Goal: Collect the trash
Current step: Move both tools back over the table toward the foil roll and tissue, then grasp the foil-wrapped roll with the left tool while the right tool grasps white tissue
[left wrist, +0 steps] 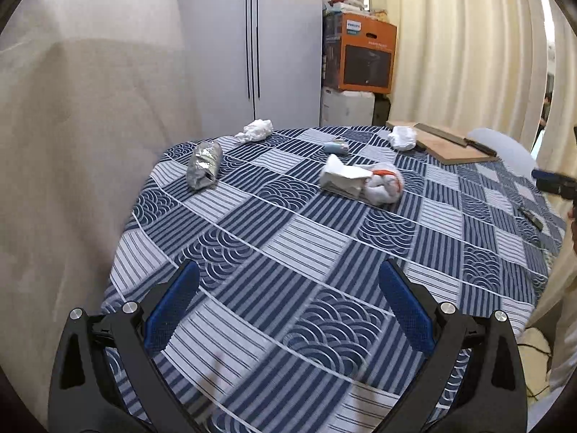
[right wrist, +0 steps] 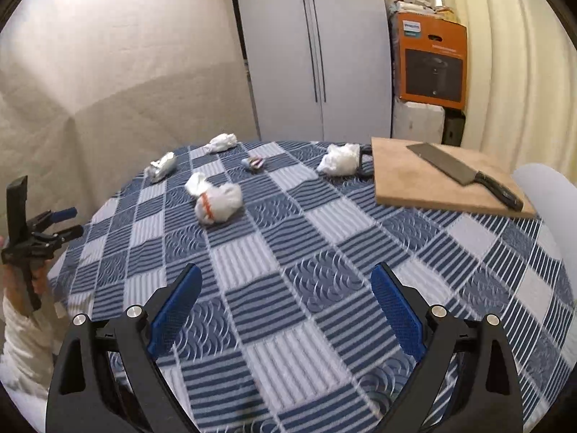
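Note:
Several pieces of trash lie on a blue patterned tablecloth [left wrist: 306, 245] [right wrist: 295, 252]. A crumpled foil wrapper [left wrist: 203, 166] [right wrist: 161, 168] sits at the far left. A white bag with an orange band [left wrist: 362, 180] [right wrist: 214, 200] lies mid-table. Two crumpled white tissues [left wrist: 255, 130] [left wrist: 402, 138] [right wrist: 220, 142] [right wrist: 339, 160] and a small bluish wrapper [left wrist: 336, 146] [right wrist: 253, 163] lie farther back. My left gripper [left wrist: 288, 281] [right wrist: 68, 222] is open over the near cloth, holding nothing. My right gripper [right wrist: 285, 285] is open too and equally bare, well short of the trash.
A wooden cutting board [right wrist: 414, 184] [left wrist: 445, 144] with a cleaver [right wrist: 465, 175] lies at the right rear. A white wardrobe [right wrist: 313, 54], an orange box [right wrist: 431, 61] and curtains [left wrist: 468, 54] stand behind the table. A white-sleeved hand [right wrist: 21, 310] holds the left tool.

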{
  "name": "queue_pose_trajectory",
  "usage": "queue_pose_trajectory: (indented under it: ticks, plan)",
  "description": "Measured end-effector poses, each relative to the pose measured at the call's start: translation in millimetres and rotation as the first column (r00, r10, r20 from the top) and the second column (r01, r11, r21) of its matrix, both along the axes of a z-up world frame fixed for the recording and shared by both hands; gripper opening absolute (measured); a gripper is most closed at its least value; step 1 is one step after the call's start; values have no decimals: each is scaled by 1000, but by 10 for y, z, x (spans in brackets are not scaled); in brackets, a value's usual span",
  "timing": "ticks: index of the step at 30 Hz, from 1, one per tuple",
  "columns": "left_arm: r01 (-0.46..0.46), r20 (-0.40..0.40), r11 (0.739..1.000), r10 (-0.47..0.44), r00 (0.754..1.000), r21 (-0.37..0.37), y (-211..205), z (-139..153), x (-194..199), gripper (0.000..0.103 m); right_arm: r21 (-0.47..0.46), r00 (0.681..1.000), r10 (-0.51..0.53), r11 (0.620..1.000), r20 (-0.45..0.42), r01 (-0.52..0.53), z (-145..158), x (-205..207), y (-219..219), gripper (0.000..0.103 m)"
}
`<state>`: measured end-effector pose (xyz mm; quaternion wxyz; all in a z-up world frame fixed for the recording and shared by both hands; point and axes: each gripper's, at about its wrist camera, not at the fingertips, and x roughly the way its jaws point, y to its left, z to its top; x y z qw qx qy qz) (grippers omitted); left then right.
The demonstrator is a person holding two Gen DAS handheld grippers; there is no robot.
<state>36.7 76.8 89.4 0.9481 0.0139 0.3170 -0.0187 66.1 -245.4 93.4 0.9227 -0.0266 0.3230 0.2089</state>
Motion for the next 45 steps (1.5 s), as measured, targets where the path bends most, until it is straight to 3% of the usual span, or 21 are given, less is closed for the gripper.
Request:
queue_pose_trajectory:
  ticks: [10, 18, 23, 29, 34, 40, 41, 43, 45]
  plan:
    - [-84, -57, 992, 89, 994, 92, 257, 73, 915, 97, -87, 999, -4, 996, -46, 0, 116, 958, 343, 93]
    - [-153, -116, 986, 160, 980, 70, 468, 24, 1582, 97, -68, 989, -22, 998, -148, 12, 131, 1775, 589, 93]
    - [-238, -132, 971, 240, 962, 37, 683, -67, 1987, 97, -59, 981, -88, 995, -176, 78, 60, 2263, 697, 93]
    - [-298, -151, 954, 298, 943, 24, 930, -165, 2330, 97, -35, 962, -194, 981, -191, 191, -160, 2786, 666, 93]
    - [-331, -151, 943, 322, 935, -41, 1085, -279, 2434, 97, -30, 949, -259, 966, -178, 258, -478, 3032, 625, 93]
    - [-339, -119, 940, 342, 932, 40, 1052, -384, 2492, 97, -12, 927, -308, 950, -217, 312, -778, 3200, 471, 92]
    - [-328, -125, 944, 330, 936, 32, 1053, -395, 2500, 97, -4, 926, -302, 951, -228, 309, -793, 3214, 459, 88]
    - [-318, -137, 947, 321, 937, 42, 1040, -420, 2526, 89, -14, 927, -301, 952, -226, 305, -811, 3231, 474, 69]
    - [-307, -148, 951, 309, 940, 38, 1038, -440, 2555, 75, -69, 930, -315, 949, -189, 308, -808, 3224, 535, 58]
